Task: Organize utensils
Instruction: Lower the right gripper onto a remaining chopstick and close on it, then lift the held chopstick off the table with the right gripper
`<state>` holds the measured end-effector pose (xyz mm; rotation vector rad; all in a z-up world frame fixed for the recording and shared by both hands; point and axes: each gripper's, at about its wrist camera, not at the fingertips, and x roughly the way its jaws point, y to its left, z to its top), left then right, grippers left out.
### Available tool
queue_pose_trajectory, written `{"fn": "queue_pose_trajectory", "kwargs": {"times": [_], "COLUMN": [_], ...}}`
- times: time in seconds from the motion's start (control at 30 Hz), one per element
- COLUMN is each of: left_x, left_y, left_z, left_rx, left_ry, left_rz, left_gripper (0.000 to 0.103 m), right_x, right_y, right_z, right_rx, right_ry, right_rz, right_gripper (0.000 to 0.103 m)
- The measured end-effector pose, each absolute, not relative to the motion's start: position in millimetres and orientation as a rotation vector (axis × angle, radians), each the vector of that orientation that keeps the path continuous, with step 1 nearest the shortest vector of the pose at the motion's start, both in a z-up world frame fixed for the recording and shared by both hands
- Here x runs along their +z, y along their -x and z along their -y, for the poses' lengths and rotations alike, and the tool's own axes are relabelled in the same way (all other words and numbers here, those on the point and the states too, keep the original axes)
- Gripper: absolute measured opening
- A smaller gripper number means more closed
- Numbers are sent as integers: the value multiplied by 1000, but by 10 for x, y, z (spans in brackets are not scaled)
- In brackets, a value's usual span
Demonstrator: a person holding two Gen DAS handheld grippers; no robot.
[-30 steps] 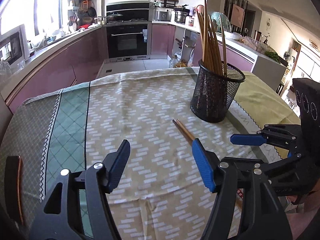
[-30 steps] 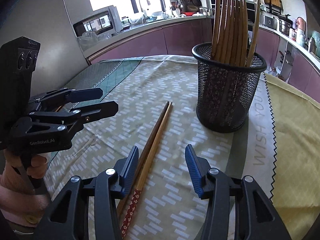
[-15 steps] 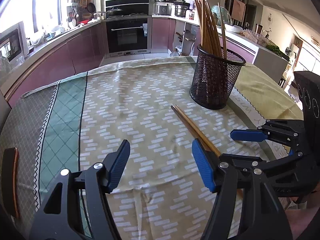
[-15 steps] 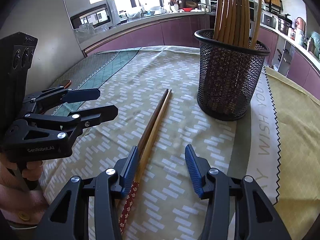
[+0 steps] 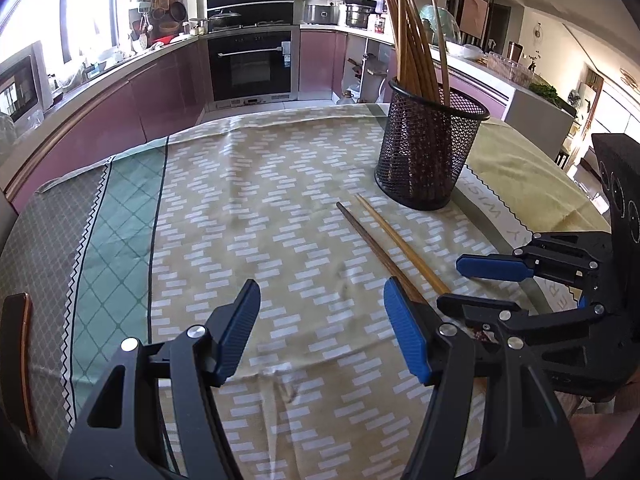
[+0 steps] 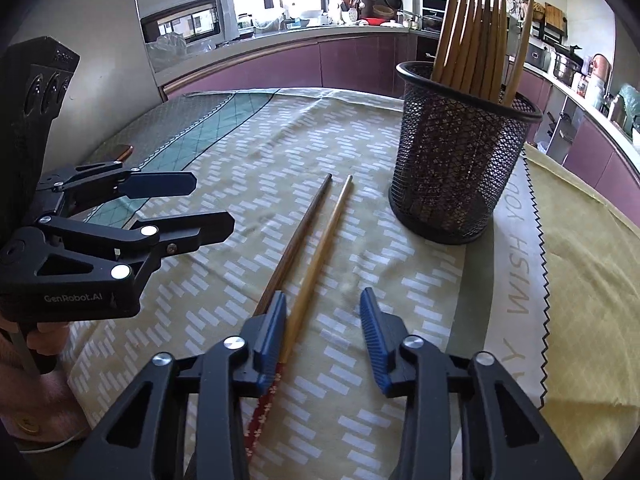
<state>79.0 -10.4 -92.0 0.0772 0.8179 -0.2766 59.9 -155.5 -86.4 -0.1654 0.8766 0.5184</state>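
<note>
Two chopsticks lie side by side on the tablecloth: a dark brown one (image 6: 298,232) (image 5: 374,250) and a lighter one (image 6: 320,264) (image 5: 400,242). A black mesh holder (image 6: 460,160) (image 5: 428,152) with several wooden chopsticks upright stands just beyond their tips. My right gripper (image 6: 322,334) is open low over the chopsticks' near ends; the lighter one runs between its fingers. It also shows in the left wrist view (image 5: 472,284). My left gripper (image 5: 320,332) is open and empty, left of the chopsticks; it also shows in the right wrist view (image 6: 200,204).
The table carries a patterned beige and green cloth (image 5: 248,216). A dark wooden object (image 5: 18,360) lies at the table's left edge. Kitchen counters (image 5: 100,92) and an oven (image 5: 252,64) stand beyond the table.
The two chopsticks now lie slightly apart at their tips. Both grippers have shifted a little, with the holder and chopsticks lower in the left wrist view. Both stay open.
</note>
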Motion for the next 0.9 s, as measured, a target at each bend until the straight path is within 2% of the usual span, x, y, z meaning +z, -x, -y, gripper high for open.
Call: {"fn": "queue_pose_trajectory", "kwargs": {"times": [0.2,0.3,0.63,0.7,0.9], "left_x": [-952,-974,-1122,-1116,-1105], "left_y": [-829,-878,-1029,-1037,-1021], "left_z": [248,340,597,612,576], "left_rx": [-318,-353,-394,-405,-419], "left_ry": [-96,-93,-115,-112,-97], "left_rz": [-832,-848,-910,-912,-916], "left_gripper": [62,58,35,23,13], "right_x": [-866,-871,-880,-886,-883], "right_y": [-631,-651,-743,-764,-843], "right_z": [1687,1763,1820,1795,1684], "right_rx": [525,520,497,497,499], "right_ry": [119,89,90,104,148], "right_rz": [-900,-910,-915,-913,-898], "right_gripper": [11,8,8,10,11]}}
